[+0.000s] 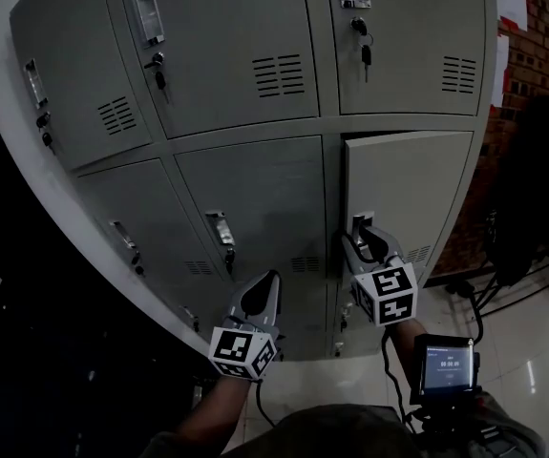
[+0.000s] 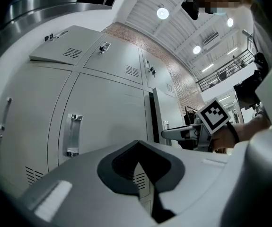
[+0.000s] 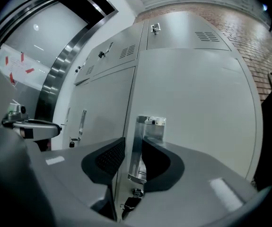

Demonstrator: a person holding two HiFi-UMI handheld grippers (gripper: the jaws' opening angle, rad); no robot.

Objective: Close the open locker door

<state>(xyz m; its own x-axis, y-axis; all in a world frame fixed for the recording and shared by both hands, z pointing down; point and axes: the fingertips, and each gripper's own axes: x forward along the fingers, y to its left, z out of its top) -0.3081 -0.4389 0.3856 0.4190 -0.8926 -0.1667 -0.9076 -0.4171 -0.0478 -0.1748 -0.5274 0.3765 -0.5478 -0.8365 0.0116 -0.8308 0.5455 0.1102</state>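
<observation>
The head view looks steeply down on the lockers (image 1: 245, 93) from near them, with the open door (image 1: 403, 184) at their lower right and the left gripper (image 1: 266, 280) and right gripper (image 1: 364, 235) low in the picture. The left gripper view sits left of that door, faces along the locker fronts and up to the ceiling (image 2: 173, 27), and sees the door's edge with the right gripper before it. The right gripper view is very close to the door, facing its handle (image 3: 141, 145), with the left gripper far at the left; all three views share the door.
</observation>
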